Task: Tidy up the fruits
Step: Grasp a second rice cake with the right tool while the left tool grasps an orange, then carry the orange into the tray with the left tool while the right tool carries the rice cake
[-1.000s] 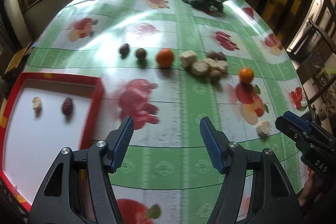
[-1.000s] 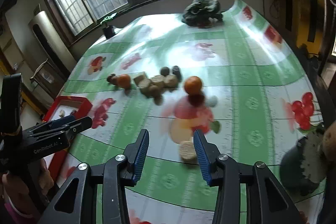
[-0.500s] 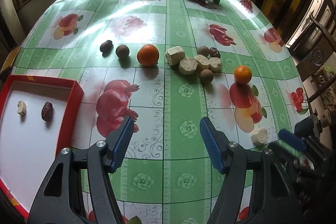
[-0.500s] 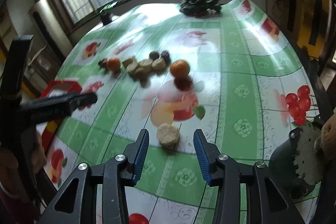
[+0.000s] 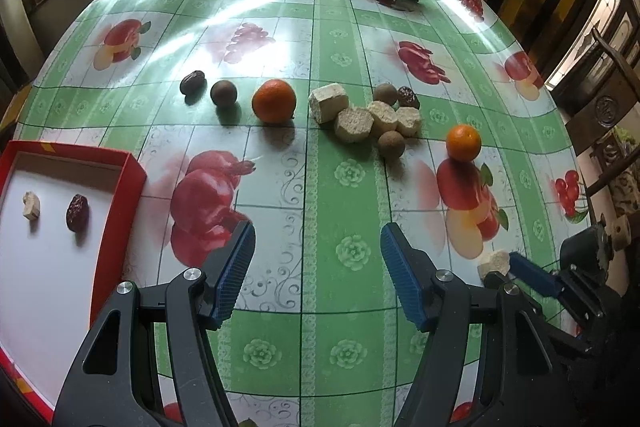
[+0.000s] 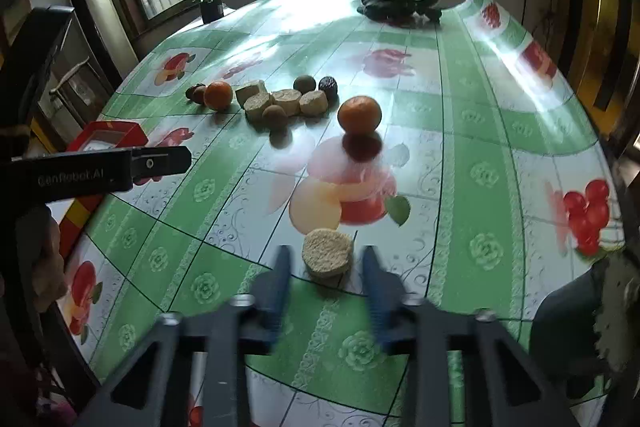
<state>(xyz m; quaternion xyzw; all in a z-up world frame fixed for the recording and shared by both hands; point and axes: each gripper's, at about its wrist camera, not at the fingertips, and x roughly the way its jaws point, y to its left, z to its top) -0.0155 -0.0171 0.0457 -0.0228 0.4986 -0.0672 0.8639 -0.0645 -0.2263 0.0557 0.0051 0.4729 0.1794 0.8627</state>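
The right gripper [image 6: 326,267], fingers spread, straddled a pale round fruit slice [image 6: 327,257] on the counter [image 6: 460,155], likely needing closure next, while the left gripper [image 5: 316,275] hung open.

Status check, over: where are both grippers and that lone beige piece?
Left gripper open, empty, above the tablecloth. Right gripper open, fingers either side of the beige piece, not closed on it. Nothing in the way.
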